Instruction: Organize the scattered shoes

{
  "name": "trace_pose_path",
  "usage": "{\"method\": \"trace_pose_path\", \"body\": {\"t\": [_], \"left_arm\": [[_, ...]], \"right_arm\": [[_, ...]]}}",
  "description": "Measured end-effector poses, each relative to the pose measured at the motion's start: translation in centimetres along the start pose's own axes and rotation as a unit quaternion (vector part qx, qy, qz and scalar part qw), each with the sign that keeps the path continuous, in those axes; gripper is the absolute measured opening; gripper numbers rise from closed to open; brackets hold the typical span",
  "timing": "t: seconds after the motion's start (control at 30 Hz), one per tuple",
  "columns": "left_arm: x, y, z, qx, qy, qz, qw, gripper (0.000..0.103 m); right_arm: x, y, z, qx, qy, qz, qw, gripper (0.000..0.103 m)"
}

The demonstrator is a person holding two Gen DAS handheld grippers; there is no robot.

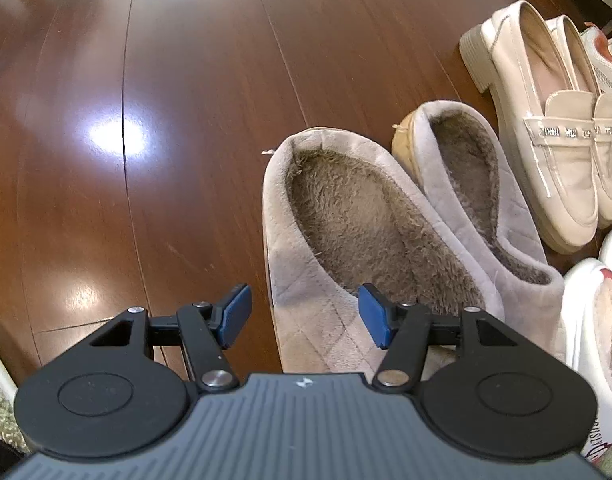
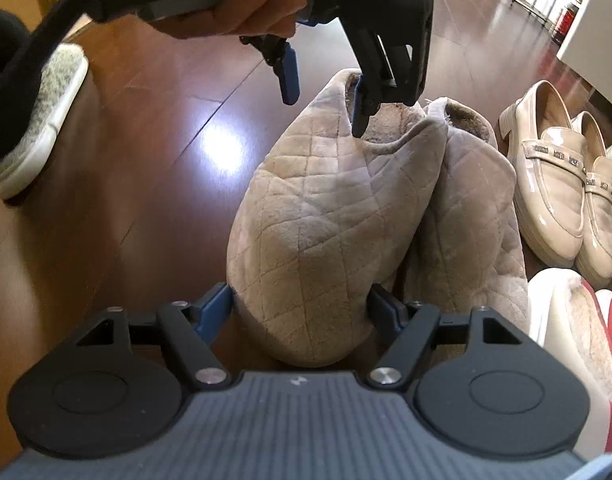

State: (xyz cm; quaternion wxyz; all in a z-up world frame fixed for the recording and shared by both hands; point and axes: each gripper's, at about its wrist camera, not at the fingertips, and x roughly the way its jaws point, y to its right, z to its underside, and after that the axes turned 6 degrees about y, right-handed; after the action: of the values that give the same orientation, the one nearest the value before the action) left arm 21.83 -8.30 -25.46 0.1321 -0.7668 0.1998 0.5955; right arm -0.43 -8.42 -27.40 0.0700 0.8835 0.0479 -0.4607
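A beige quilted slipper (image 1: 338, 240) with a furry lining lies on the wooden floor beside its twin (image 1: 478, 184). My left gripper (image 1: 306, 318) is open over the slipper's side wall, one blue pad (image 1: 236, 312) outside it and one inside; it also shows from the front in the right wrist view (image 2: 326, 92). My right gripper (image 2: 302, 310) straddles the toe of the same slipper (image 2: 318, 232), its blue pads against both sides. The twin (image 2: 474, 216) lies touching it on the right.
A pair of cream patent loafers (image 1: 546, 120) stands to the right, also in the right wrist view (image 2: 562, 184). White shoes with red trim (image 2: 578, 344) lie near right. A grey knit sneaker (image 2: 42, 120) is at the left. Bare wooden floor (image 1: 146, 120) stretches left.
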Motion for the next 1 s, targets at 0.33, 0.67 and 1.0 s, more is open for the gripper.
{"method": "trace_pose_path", "body": {"t": [0.33,0.67,1.0], "left_arm": [[-1.5,-0.3,-0.1,-0.003,0.021,-0.025,0.9994,0.062],[-16.6,4.2,1.3,0.018,0.129,-0.127,0.9834,0.065],[-31.7,16.7,13.3,-0.014,0.2,-0.073,0.9771,0.08]], "right_arm": [[-1.0,3.4,-0.8,0.032,-0.012,-0.034,0.999,0.082],[-14.8,15.7,-2.7,0.127,0.026,0.005,0.992,0.085],[-37.4,25.0,1.5,0.237,0.103,0.102,0.961,0.098]]}}
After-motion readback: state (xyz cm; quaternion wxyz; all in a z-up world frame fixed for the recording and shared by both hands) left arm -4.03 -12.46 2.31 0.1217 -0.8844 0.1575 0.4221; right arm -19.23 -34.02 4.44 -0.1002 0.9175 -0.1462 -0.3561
